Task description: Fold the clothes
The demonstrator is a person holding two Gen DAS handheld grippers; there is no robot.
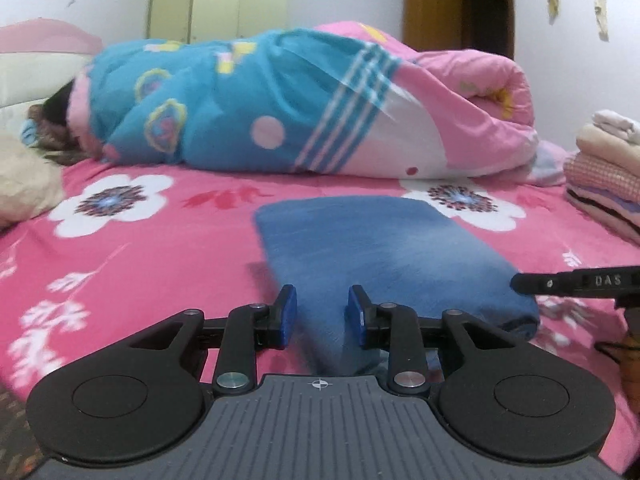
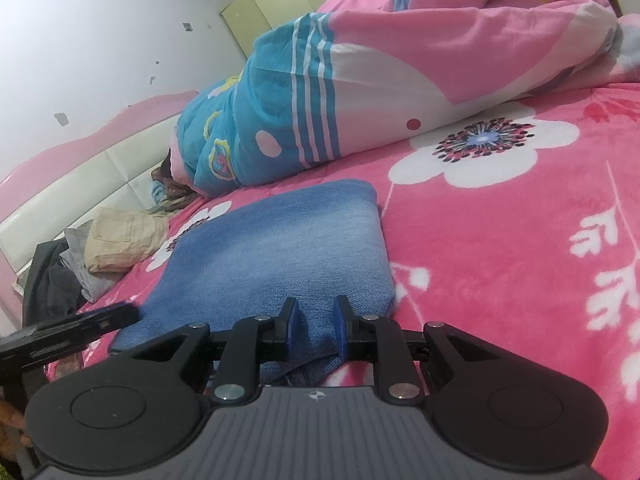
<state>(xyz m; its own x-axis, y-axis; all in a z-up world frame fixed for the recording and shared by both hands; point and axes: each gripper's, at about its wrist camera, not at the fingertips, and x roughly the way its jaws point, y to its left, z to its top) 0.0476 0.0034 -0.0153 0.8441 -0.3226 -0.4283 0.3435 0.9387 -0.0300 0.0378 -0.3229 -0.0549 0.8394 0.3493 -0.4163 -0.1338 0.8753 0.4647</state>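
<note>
Here, one folded jeans (image 1: 384,248), two tongs (image 1: 322,314).

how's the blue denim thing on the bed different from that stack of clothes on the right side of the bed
The blue denim piece is a single garment lying low and flat on the pink bedspread; the stack of clothes is several folded items piled high. The denim is one faded blue; the stack mixes cream, white, pink check and purple layers. The denim sits between both grippers' fingers; the stack sits untouched at the bed's edge. Both are folded fabric resting on the same bedspread.
</note>
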